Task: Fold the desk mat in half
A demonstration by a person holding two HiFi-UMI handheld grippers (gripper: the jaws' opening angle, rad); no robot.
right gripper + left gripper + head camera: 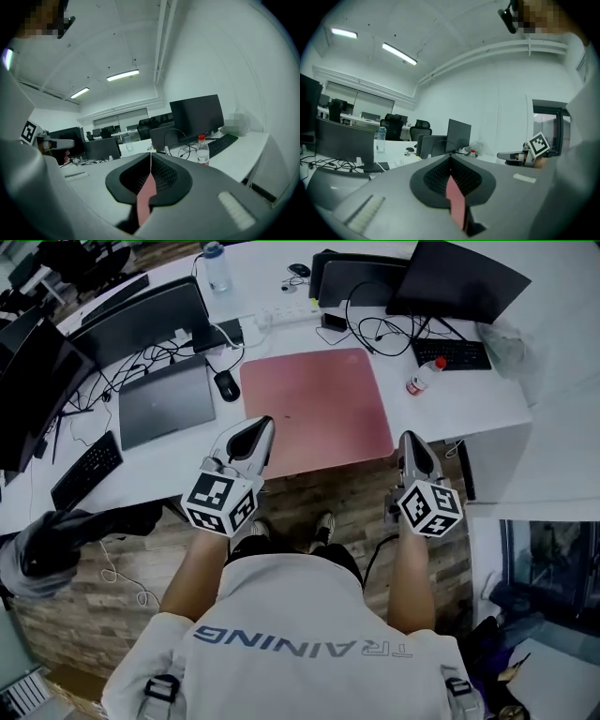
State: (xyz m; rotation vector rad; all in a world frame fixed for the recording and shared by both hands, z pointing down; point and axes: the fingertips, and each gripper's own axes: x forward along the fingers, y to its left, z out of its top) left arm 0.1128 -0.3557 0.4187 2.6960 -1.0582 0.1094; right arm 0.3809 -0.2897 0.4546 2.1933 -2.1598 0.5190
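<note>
Office with a white tabletop (pixel 469 399), pink desk mat (pixel 319 409) flat at its middle. Near edge of the mat hidden under left tongs (pixel 259 426) and right tongs (pixel 411 439). Pinch itself seen only in the gripper views, each pair closed on a pink sliver of mat. Red-capped bottle (pixel 425 376) just right of the mat, contents unreadable. Mouse (pixel 226 385) and laptop (pixel 167 399) left of the mat.

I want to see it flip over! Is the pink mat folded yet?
Not yet. Done: left hand-held gripper and right hand-held gripper each pinch the near edge of the desk mat. In hand: lifting hasn't begun; it lies flat. Left: carry that edge to the far side.
</note>
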